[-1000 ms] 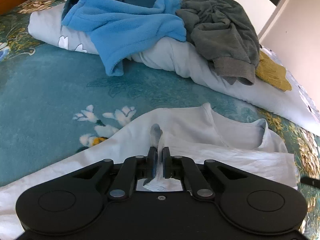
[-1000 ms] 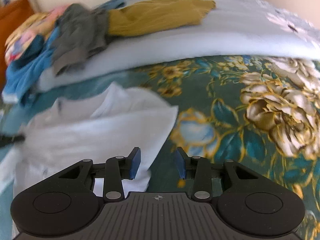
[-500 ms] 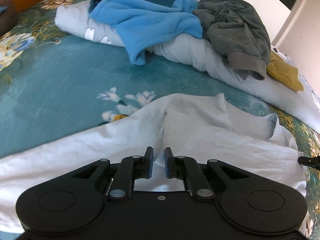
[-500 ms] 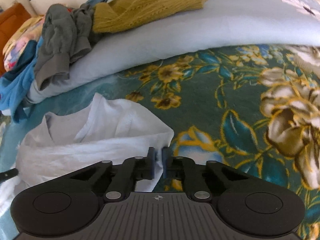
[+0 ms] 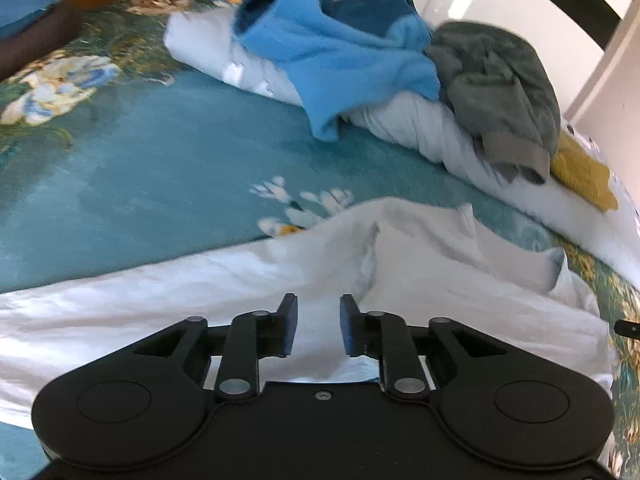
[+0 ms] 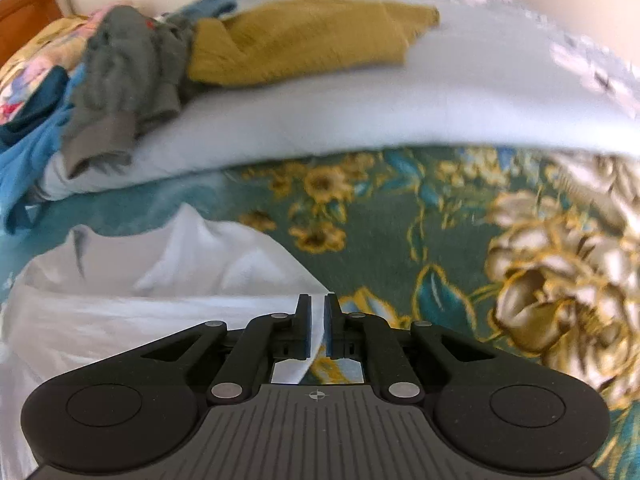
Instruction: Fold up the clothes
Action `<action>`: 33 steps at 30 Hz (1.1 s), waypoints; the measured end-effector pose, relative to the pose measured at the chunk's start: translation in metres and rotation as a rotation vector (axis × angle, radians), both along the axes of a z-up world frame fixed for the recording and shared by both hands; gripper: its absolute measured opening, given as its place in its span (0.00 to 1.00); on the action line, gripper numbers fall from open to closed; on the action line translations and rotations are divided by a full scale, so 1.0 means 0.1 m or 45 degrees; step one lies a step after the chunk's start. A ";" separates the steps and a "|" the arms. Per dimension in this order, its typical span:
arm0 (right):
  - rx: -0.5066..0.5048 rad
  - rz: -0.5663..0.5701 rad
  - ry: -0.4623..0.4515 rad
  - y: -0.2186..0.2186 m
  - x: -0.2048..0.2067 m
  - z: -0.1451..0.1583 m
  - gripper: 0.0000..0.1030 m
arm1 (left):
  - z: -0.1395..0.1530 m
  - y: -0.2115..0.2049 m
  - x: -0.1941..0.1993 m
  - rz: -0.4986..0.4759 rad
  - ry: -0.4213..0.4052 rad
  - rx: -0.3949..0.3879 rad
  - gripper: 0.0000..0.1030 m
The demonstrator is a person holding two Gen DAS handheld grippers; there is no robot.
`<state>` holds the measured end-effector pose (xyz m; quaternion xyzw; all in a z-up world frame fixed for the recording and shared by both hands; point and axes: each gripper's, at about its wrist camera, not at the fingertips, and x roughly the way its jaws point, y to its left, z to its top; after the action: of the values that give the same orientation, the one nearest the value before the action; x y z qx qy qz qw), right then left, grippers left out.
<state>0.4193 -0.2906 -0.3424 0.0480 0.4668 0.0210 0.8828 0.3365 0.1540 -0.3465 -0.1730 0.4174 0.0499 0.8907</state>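
In the left wrist view, the left gripper (image 5: 318, 320) hangs over a white shirt (image 5: 440, 280) spread across the teal flowered bedspread (image 5: 140, 168); its jaws have just been opening and now stand a narrow gap apart, with the cloth lying below them and not pinched. Behind the shirt a pale grey duvet (image 5: 400, 124) lies rolled along the bed, with a blue fleece (image 5: 340, 56) and a dark grey sweatshirt (image 5: 504, 92) heaped on it and a mustard knit (image 5: 580, 172) at the right end. In the right wrist view, the right gripper (image 6: 318, 322) is nearly closed, its jaws pinching the shirt's (image 6: 160, 280) right edge. The bedspread (image 6: 440, 248) is bare to the right of the shirt. The duvet (image 6: 360, 112) crosses the top, with the mustard knit (image 6: 300, 40) and grey sweatshirt (image 6: 128, 68) on it.
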 end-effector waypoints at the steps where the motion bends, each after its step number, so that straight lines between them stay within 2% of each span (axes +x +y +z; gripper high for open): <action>1: -0.019 0.017 -0.016 0.04 -0.04 0.06 0.08 | 0.02 0.04 -0.04 0.016 -0.006 0.001 0.24; 4: -0.035 0.059 -0.050 0.22 -0.19 0.21 0.21 | 0.08 0.17 -0.16 0.078 -0.025 -0.004 0.37; 5: -0.027 0.067 -0.050 0.27 -0.24 0.23 0.30 | 0.10 0.22 -0.20 0.102 -0.028 -0.003 0.40; 6: -0.020 0.081 -0.045 0.35 -0.30 0.25 0.36 | 0.11 0.28 -0.25 0.123 -0.030 -0.003 0.42; 8: -0.023 0.119 -0.031 0.50 -0.40 0.26 0.39 | 0.14 0.41 -0.37 0.174 -0.032 0.001 0.49; 12: -0.009 0.179 -0.002 0.88 -0.58 0.26 0.62 | 0.20 0.70 -0.65 0.294 -0.041 0.000 0.58; 13: -0.004 0.198 0.003 0.99 -0.61 0.26 0.64 | 0.21 0.78 -0.73 0.331 -0.037 0.004 0.64; 16: -0.020 0.262 0.006 1.32 -0.68 0.29 0.66 | 0.24 1.00 -0.95 0.411 -0.035 0.037 0.70; 19: -0.027 0.320 -0.009 1.67 -0.71 0.34 0.73 | 0.26 1.20 -1.19 0.500 -0.042 0.073 0.75; 23: -0.046 0.436 -0.022 2.13 -0.75 0.39 0.74 | 0.24 1.45 -1.49 0.620 -0.045 0.091 0.86; 26: -0.062 0.516 -0.033 2.43 -0.82 0.43 0.81 | 0.21 1.61 -1.66 0.673 -0.041 0.100 0.92; 28: -0.078 0.567 -0.044 2.62 -0.87 0.44 0.82 | 0.17 1.69 -1.75 0.705 -0.037 0.084 0.95; 33: -0.080 0.655 -0.025 2.94 -0.97 0.45 1.00 | 0.06 1.84 -1.89 0.763 -0.006 0.035 0.98</action>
<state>0.3227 0.0031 -0.2975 -0.0999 0.4556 0.2308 0.8539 0.1478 0.3378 -0.3405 -0.2767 0.3450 0.3158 0.8395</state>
